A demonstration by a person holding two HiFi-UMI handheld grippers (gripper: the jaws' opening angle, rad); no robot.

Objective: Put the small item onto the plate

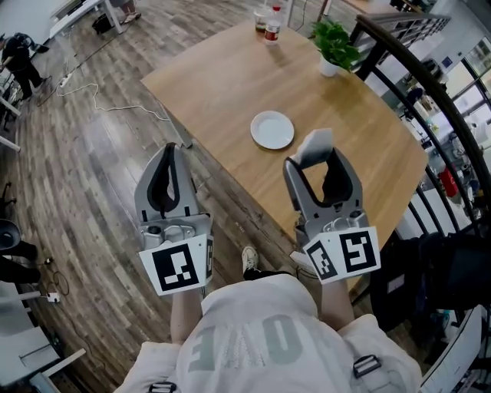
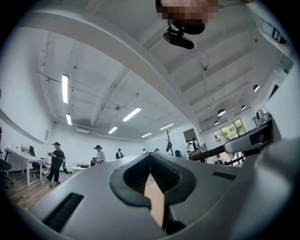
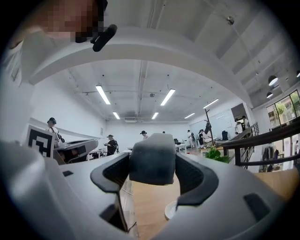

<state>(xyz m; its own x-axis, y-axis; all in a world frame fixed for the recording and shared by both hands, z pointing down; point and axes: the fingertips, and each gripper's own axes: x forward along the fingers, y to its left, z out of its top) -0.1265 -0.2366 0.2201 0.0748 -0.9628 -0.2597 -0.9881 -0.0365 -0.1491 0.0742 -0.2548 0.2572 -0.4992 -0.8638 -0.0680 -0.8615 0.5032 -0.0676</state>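
A white round plate (image 1: 272,129) lies on the wooden table (image 1: 230,77), near its front edge. The small item (image 1: 314,146), a light grey block, is held in my right gripper (image 1: 317,157), which hovers over the table's edge just right of and nearer than the plate. In the right gripper view the grey block (image 3: 152,159) fills the gap of the right gripper (image 3: 152,169), and the plate's rim (image 3: 171,210) shows below it. My left gripper (image 1: 170,150) is above the floor left of the table, shut with nothing in it; its tips (image 2: 149,158) meet.
A potted plant (image 1: 335,46) and bottles (image 1: 268,19) stand at the table's far side. A dark curved railing (image 1: 430,84) runs along the right. Cables lie on the wooden floor (image 1: 92,153). People stand far off in the room (image 2: 56,161).
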